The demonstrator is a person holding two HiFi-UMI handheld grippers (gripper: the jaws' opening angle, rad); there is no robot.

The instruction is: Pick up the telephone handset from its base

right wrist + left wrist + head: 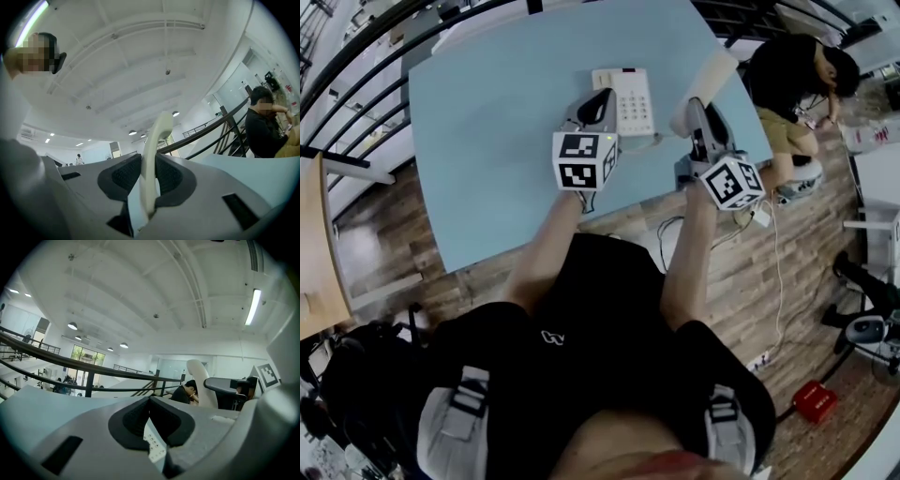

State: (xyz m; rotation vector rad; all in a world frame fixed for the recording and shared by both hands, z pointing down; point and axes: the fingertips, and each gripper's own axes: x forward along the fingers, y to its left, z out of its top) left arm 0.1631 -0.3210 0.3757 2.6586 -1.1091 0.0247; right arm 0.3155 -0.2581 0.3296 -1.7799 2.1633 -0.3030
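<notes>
The pads (125, 176) of the right gripper (149, 161) were clamped on the narrow handle of the cream handset (157, 131), probably light, rigid, slippery plastic, held clear of its base (623, 98) on the blue table (487, 141), while the left gripper (150, 401) had its jaws pressed together, empty.

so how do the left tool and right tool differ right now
The right tool is shut on the cream handset; the left tool is shut on nothing. The left tool hangs by the phone base; the right tool holds the handset off to that base's side. Both point across the blue table.
</notes>
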